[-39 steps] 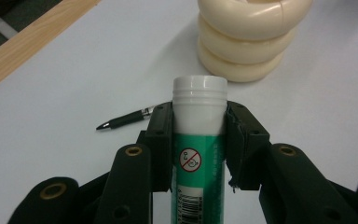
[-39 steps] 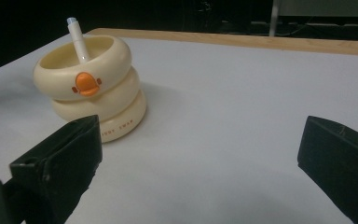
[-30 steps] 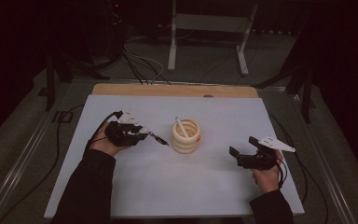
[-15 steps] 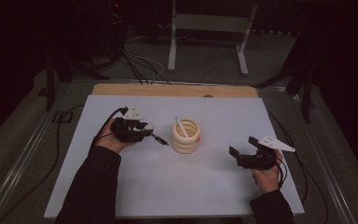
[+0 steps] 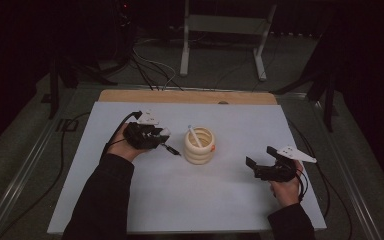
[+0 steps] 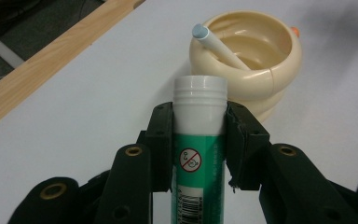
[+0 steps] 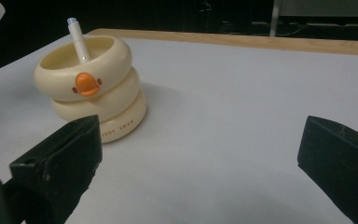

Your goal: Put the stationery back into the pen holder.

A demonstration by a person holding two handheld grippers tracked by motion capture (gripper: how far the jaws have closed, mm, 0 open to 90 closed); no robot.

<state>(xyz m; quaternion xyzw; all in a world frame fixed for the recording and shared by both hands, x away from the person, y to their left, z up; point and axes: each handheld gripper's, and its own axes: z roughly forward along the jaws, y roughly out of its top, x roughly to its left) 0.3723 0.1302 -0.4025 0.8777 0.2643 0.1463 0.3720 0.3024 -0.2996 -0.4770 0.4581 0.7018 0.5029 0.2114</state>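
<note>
Left gripper view, left gripper (image 6: 199, 140) clamping glue stick (image 6: 200, 135), cream holder (image 6: 256, 60) just beyond

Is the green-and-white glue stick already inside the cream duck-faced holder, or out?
Out: the green-and-white glue stick sits clamped in the left gripper, short of the cream holder.

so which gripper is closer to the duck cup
Left. The left gripper, shut on a glue stick, is just beside the cup; the right gripper sits open, farther off on the other side.
</note>
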